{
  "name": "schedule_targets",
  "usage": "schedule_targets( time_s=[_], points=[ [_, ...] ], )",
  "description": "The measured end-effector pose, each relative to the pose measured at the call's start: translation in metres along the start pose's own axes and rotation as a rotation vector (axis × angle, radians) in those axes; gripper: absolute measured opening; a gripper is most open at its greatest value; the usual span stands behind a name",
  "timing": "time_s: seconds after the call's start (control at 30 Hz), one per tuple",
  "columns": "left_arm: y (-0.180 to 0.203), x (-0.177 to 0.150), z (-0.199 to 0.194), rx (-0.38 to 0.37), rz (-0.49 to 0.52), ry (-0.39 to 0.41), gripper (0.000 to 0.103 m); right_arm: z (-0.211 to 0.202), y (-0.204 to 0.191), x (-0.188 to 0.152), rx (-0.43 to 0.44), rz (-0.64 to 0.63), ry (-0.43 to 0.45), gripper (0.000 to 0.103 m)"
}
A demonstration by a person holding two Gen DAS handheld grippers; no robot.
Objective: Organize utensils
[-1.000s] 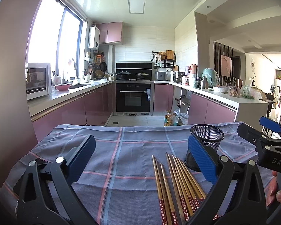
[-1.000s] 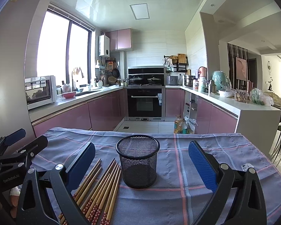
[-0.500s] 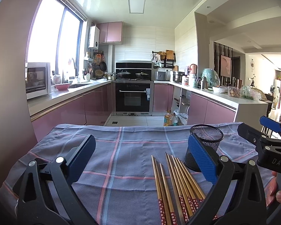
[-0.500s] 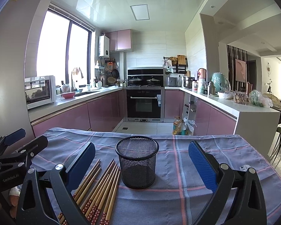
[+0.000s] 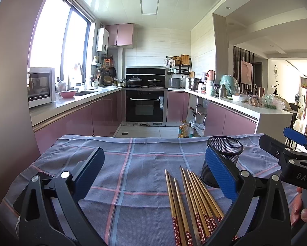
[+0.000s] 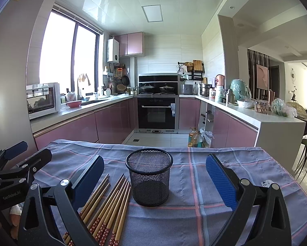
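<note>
Several wooden chopsticks (image 5: 191,201) with red patterned ends lie side by side on a blue plaid cloth (image 5: 137,164). Just right of them stands an empty black mesh cup (image 5: 223,160), upright. My left gripper (image 5: 155,174) hovers open above the cloth, the chopsticks lying under its right half. In the right wrist view the mesh cup (image 6: 149,177) stands centred ahead of my open right gripper (image 6: 154,180), with the chopsticks (image 6: 106,207) at lower left. Each gripper shows at the edge of the other's view: right gripper (image 5: 295,155), left gripper (image 6: 12,172).
The cloth-covered table (image 6: 225,157) ends at a far edge, with kitchen floor beyond. Pink cabinets, an oven (image 6: 157,112) and counters ring the room. A person's fingers (image 5: 303,211) hold the right gripper's handle.
Both views have shifted only slightly; the right gripper tipped a little, so the mesh cup sits marginally lower in its view. Nothing was grasped or released.
</note>
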State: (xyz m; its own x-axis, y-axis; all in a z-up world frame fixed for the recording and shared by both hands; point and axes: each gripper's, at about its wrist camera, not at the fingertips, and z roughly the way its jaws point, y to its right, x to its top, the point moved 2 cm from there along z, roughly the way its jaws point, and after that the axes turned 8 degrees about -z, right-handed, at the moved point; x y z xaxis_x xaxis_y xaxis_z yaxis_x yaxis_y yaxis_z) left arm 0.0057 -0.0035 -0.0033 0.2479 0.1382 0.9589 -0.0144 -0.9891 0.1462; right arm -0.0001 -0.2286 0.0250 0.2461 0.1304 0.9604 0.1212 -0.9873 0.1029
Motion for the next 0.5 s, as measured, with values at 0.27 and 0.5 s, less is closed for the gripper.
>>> schedule_targets(
  time_s=[0.27, 0.5],
  points=[
    [-0.0005, -0.0005, -0.0018, 0.0, -0.001, 0.0, 0.097, -0.0003, 0.0003, -0.0003, 0.0, 0.001, 0.0, 0.096],
    [-0.0003, -0.0008, -0.0018, 0.0, -0.002, -0.001, 0.097, -0.0017, 0.0006, 0.0004, -0.003, 0.002, 0.0, 0.096]
  ],
)
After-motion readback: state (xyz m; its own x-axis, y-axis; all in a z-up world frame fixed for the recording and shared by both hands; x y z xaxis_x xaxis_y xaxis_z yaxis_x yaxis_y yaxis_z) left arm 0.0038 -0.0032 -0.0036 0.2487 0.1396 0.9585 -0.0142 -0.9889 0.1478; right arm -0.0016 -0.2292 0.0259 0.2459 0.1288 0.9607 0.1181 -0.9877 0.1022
